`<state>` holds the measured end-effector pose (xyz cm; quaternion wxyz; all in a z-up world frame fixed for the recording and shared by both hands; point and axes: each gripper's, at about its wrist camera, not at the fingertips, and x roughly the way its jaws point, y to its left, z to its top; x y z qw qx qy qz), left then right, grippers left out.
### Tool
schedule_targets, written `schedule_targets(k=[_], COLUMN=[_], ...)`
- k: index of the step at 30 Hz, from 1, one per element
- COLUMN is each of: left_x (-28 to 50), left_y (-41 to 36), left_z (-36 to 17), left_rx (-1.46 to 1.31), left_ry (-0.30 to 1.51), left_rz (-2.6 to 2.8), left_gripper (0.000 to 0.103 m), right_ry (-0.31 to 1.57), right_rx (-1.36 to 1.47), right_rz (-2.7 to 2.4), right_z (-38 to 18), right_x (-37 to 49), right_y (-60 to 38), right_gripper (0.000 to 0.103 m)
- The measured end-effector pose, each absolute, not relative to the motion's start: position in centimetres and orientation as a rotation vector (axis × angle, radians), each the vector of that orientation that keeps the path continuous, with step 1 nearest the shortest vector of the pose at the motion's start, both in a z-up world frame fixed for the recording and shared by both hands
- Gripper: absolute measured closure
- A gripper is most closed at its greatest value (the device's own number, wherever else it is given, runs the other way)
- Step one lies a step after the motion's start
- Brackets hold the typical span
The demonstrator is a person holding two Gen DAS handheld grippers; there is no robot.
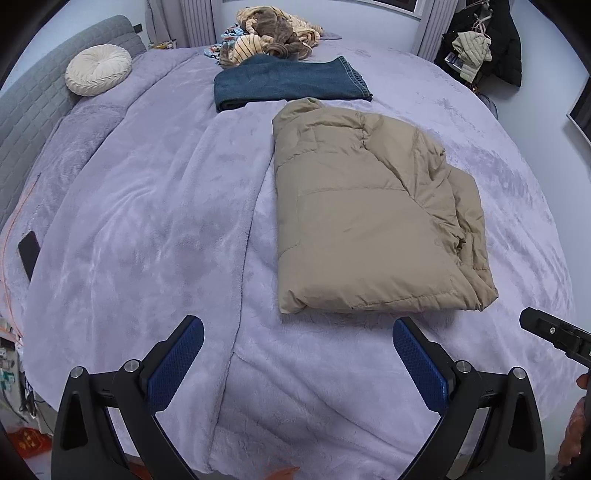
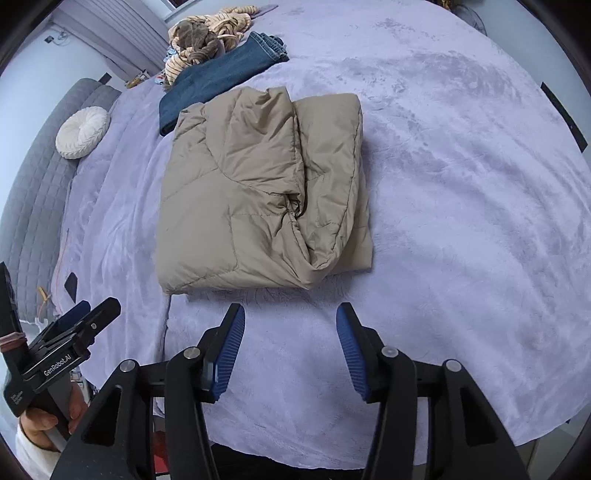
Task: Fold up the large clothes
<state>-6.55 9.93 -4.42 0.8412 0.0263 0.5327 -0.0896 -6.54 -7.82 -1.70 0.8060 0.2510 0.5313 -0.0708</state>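
The tan quilted puffer jacket [image 1: 373,214] lies folded on the lavender plush bed [image 1: 147,221]; both grippers' fingers [image 2: 232,354] stand apart, empty (fold looks finished). Next probably calls for another garment.

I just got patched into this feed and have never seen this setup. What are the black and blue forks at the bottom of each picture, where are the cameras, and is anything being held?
There is no robot arm: a person holds handheld tongs in each hand, each with a fisheye camera looking along its fingers. One picture is from the left tongs, the other from the right tongs. The forks are their fingers with blue pads. Both are open and hold nothing.

Ahead, on the lavender blanket over the bed, lies a folded tan puffer jacket. Beyond it are folded jeans, a striped pile of clothes and a round cream cushion.
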Motion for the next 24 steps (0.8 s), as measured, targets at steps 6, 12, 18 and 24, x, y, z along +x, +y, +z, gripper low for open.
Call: schedule_targets(k=[6,12,18,24], left_x=[-8.1,-9.9,-11.1,-11.3], left_y=[9.8,9.7,10.0,10.6], left_z=[-1.3,1.5,3.5,5.1], left_rx=[0.024,0.036,0.024,0.045], left_ry=[1.078,1.024,0.990,0.963], left_rz=[-0.166,-0.144,-0.138,-0.145], left_gripper=[0.001,0.001,0.001,0.001], right_ry=[1.040,1.007,0.957,0.935], right_rx=[0.468,0.397,0.325,0.311], right_rz=[-0.170,-0.192,-0.210,-0.238], right_z=[2.2,5.0,7.6,9.1], right_x=[-7.9,-9.0,-9.9,-9.8], right_y=[-7.4,-6.6,-5.7,-4.9], right_gripper=[0.023,0.011,0.000,0.000])
